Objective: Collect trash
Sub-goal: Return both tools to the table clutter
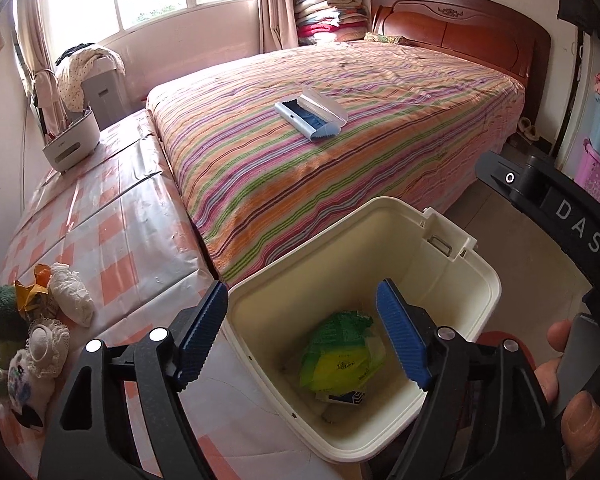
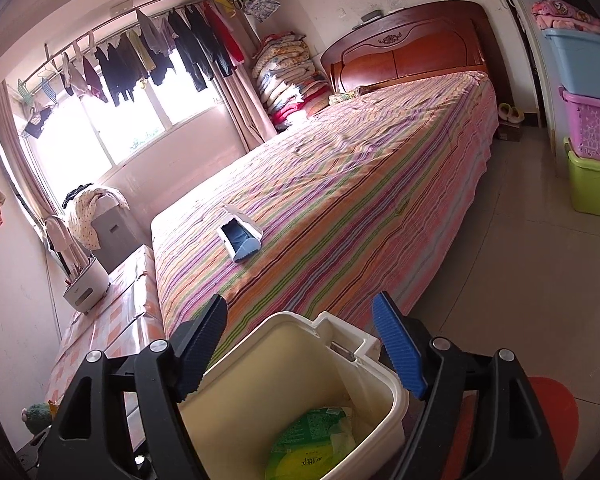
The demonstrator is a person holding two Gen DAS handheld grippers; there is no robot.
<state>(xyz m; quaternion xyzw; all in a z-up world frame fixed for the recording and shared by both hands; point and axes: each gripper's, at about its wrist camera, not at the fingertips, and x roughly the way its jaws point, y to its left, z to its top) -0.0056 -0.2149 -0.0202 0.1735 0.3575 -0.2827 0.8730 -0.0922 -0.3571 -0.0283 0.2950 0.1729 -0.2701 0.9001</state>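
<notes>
A cream trash bin (image 1: 428, 268) stands open on the floor at the foot of the bed. A green and yellow bag (image 1: 340, 354) lies at its bottom, with a small blue and white carton (image 1: 350, 398) beside it. My left gripper (image 1: 300, 296) hangs open over the bin's mouth, nothing between its blue pads. My right gripper (image 2: 300, 304) is also open and empty above the same bin (image 2: 256, 380), looking down on the bag (image 2: 312, 440). A crumpled white paper (image 1: 70, 300) and an orange wrapper (image 1: 30, 292) lie on the checked cover at the left.
A striped bed (image 1: 340, 168) carries an open blue and white case (image 1: 310, 114). A white holder (image 1: 72, 144) stands on the checked cover (image 1: 132, 240), plush toys (image 1: 16, 344) at its near end. Stacked plastic crates (image 2: 592, 128) line the right wall. A red object (image 2: 556, 404) lies on the floor.
</notes>
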